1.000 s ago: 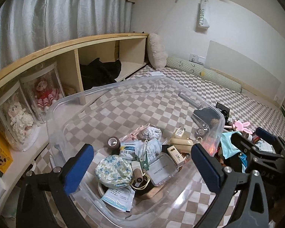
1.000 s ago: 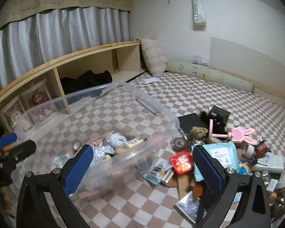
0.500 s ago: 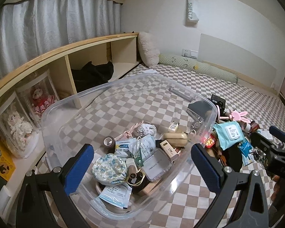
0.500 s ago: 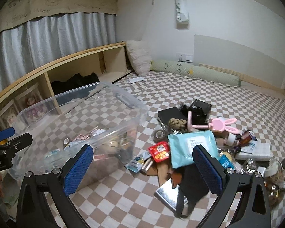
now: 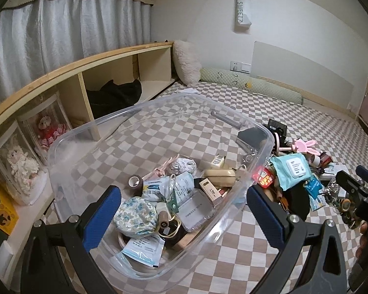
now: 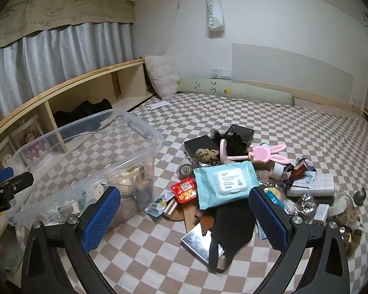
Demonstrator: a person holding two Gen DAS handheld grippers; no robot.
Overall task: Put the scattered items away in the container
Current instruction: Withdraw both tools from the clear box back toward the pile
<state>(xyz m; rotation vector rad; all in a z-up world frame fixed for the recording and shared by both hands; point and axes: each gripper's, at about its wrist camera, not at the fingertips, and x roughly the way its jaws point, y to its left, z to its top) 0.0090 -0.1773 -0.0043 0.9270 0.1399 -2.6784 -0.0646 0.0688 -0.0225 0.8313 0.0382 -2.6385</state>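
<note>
Where the wipes pack (image 6: pixel 227 183) lies, items underneath hide.

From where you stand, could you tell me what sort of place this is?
Most likely a bedroom: a bed with a checkered sheet, a fluffy pillow and long bolster at the wall, and dolls in display cases in the bedside shelf.
</note>
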